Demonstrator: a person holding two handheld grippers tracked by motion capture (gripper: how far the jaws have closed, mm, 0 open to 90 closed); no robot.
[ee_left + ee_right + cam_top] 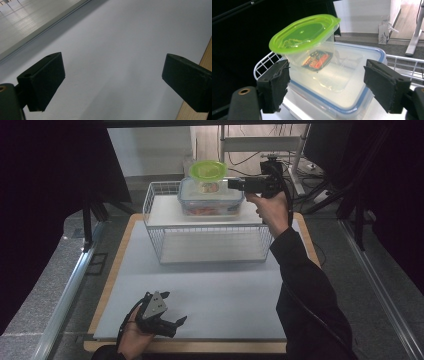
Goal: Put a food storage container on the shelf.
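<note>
Right gripper view first: we've got the green-lidded tub (312, 50) sitting tilted on the blue-rimmed box (352, 100), and we can't read the red-and-orange item inside it through the cloudy wall. Our right gripper (327, 85) has its jaws spread wide, no pad pressing; the tub sits between them, nearer the left jaw. From the high view, our left gripper (172, 312) rests low over the mat (225, 290), jaws apart on nothing.
</note>
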